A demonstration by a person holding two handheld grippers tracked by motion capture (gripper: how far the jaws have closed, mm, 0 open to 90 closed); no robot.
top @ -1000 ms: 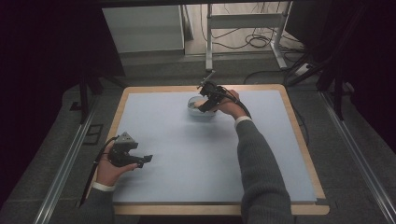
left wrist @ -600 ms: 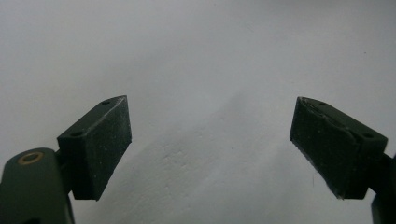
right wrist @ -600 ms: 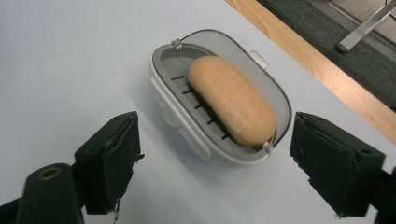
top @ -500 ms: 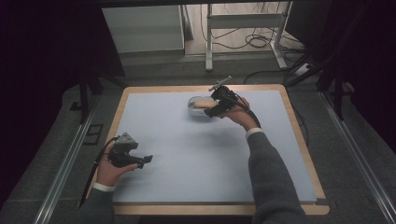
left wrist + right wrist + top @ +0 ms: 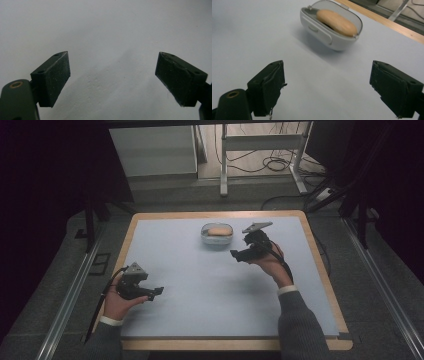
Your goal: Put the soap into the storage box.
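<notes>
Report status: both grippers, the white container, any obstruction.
Right gripper jaws just opened, nothing between them, beside the white container. Tan oblong piece sits in the container. Left gripper open over bare mat. Nothing in the way.

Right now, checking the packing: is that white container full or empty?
Full: the white container holds a tan bread roll spanning almost its whole length, with no lid on.

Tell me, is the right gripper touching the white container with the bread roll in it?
Apart. In the right gripper view, bare table lies between the open right gripper and the white container holding the bread roll.
</notes>
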